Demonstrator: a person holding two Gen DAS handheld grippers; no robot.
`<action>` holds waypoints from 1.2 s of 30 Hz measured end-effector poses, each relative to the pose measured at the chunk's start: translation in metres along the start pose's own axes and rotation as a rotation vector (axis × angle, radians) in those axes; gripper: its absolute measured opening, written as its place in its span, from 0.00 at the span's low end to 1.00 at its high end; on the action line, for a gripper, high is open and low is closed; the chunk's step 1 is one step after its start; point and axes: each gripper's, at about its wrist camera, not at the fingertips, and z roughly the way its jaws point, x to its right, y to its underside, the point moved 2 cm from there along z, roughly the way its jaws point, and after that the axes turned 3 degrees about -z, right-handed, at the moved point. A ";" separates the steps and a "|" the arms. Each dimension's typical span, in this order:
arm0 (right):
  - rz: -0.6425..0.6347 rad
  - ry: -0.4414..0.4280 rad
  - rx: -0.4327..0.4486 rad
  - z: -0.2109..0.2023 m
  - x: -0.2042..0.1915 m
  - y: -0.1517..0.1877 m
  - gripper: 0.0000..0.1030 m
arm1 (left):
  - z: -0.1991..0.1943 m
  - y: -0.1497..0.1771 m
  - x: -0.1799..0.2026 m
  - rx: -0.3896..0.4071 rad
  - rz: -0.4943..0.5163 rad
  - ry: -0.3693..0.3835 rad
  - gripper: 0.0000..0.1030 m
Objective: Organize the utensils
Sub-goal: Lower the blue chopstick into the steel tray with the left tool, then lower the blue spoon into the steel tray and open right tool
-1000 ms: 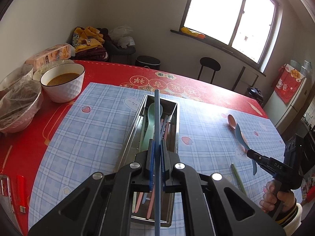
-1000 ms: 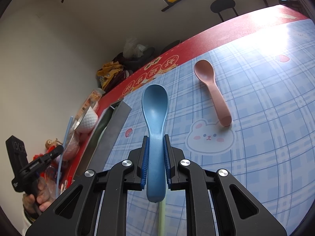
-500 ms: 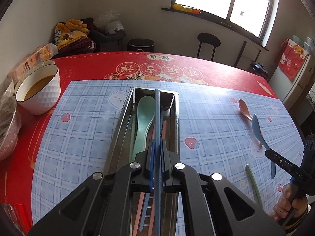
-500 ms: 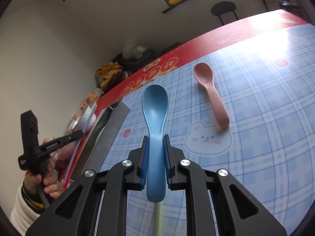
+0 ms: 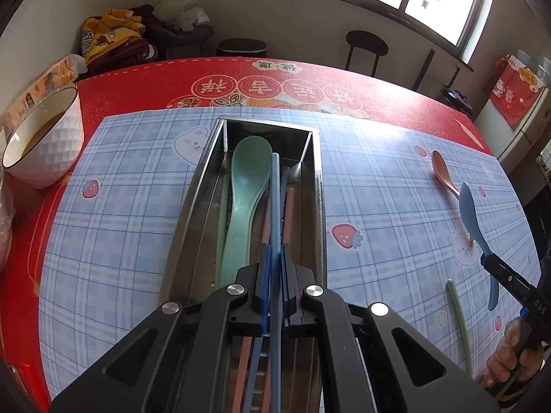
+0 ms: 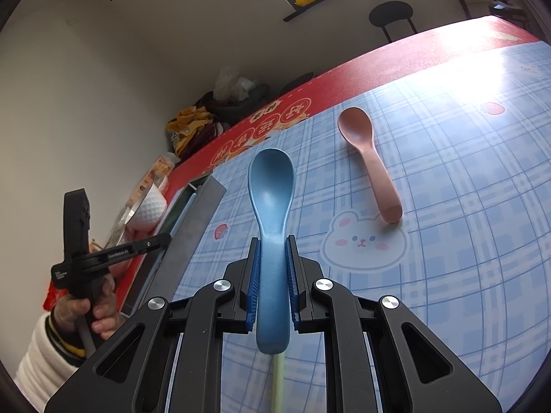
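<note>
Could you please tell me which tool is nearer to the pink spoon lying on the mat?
Right. The right tool, shut on the blue spoon, sits just beside the pink spoon. The left tool, gripping a blue chopstick, hangs over the metal tray, farther off.

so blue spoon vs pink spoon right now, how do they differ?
The blue spoon is clamped by its handle in the right hand-held gripper, held off the mat; the pink spoon lies loose on the checked mat, ungripped. Blue points straight ahead from the gripper; pink lies angled. Both are matte plastic, bowl-up, similar shape.
</note>
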 end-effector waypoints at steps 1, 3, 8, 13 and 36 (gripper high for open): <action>-0.002 0.000 0.000 0.000 0.000 0.000 0.14 | 0.000 0.000 0.001 -0.003 0.005 0.003 0.06; -0.003 0.000 0.001 -0.001 0.000 0.000 0.14 | 0.001 0.000 0.003 -0.006 0.012 0.012 0.06; -0.003 0.000 0.001 -0.002 0.000 0.001 0.14 | -0.007 -0.001 0.002 0.014 0.006 0.020 0.07; -0.009 0.000 -0.001 -0.001 -0.002 0.001 0.14 | -0.032 0.006 0.006 0.094 0.034 0.007 0.16; -0.021 0.087 -0.014 0.007 -0.007 0.002 0.14 | -0.105 0.103 -0.046 0.436 0.078 -0.174 0.90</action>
